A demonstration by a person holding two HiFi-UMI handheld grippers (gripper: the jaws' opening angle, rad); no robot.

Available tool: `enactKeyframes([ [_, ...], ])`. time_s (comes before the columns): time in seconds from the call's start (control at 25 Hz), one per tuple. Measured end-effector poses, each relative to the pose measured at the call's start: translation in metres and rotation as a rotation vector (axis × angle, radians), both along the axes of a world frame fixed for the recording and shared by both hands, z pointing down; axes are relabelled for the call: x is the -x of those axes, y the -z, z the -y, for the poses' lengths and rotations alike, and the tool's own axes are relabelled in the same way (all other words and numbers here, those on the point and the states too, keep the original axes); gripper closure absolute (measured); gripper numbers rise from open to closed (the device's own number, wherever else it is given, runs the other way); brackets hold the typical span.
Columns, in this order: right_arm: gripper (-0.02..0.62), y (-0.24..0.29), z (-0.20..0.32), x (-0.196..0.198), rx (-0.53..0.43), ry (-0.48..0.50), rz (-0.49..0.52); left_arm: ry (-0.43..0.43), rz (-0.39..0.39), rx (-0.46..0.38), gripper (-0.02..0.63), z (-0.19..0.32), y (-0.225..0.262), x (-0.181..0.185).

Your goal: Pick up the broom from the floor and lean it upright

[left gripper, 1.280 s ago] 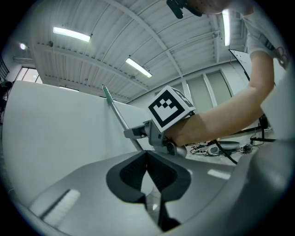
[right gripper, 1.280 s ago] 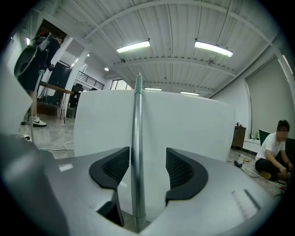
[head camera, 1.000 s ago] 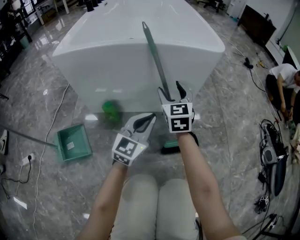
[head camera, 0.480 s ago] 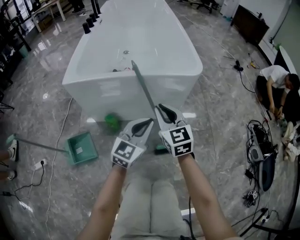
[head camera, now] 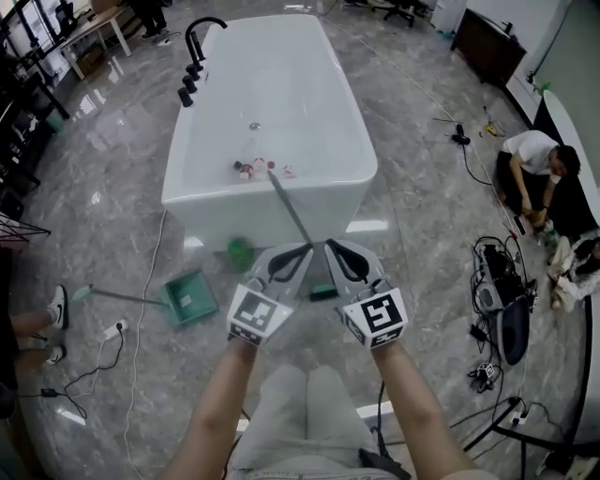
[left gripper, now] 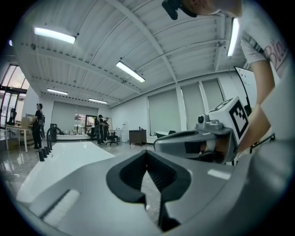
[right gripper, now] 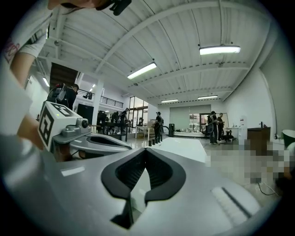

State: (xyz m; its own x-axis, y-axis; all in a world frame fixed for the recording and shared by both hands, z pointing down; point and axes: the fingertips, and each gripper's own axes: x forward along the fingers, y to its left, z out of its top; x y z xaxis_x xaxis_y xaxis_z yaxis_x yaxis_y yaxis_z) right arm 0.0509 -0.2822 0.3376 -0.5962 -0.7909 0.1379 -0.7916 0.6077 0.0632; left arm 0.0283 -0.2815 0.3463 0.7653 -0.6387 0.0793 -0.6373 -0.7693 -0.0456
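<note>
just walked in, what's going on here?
A person holds a gripper in each hand. The long green-handled broom already leans on the end of the white bathtub, its head on the grey marble floor. The left gripper and right gripper hang just before it, fingers shut, holding nothing. A green plastic dustpan lies to the left.

The head view shows 1 broom point(head camera: 289, 206), 1 white bathtub point(head camera: 225, 211), 1 green dustpan point(head camera: 190, 298) and 1 small green object point(head camera: 240, 251) on the floor point(head camera: 112, 206). There are 2 grippers: the left gripper point(head camera: 306, 251) and the right gripper point(head camera: 330, 247). 1 person point(head camera: 530, 155) sits on the floor at right, and 2 shoes point(head camera: 58, 305) of another person show at the left edge. 1 black tap point(head camera: 202, 28) stands by the bathtub's far end.
</note>
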Motion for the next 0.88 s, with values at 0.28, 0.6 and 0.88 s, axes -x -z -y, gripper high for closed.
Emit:
enactKeyframes([
  [0.28, 0.594, 0.093, -0.060, 0.005, 0.004, 0.018, 0.007, -0.002, -0.022, -0.017, 0.606, -0.036, 0.108, 0.000],
  [0.6, 0.595, 0.181, -0.069, 0.006, -0.089, 0.004, 0.025, 0.047, -0.073, -0.034, 0.606, -0.052, 0.179, 0.005],
  [0.88, 0.595, 0.202, -0.081, 0.003, -0.078, -0.006, 0.033, 0.031, -0.097, -0.100, 0.606, -0.065, 0.214, -0.003],
])
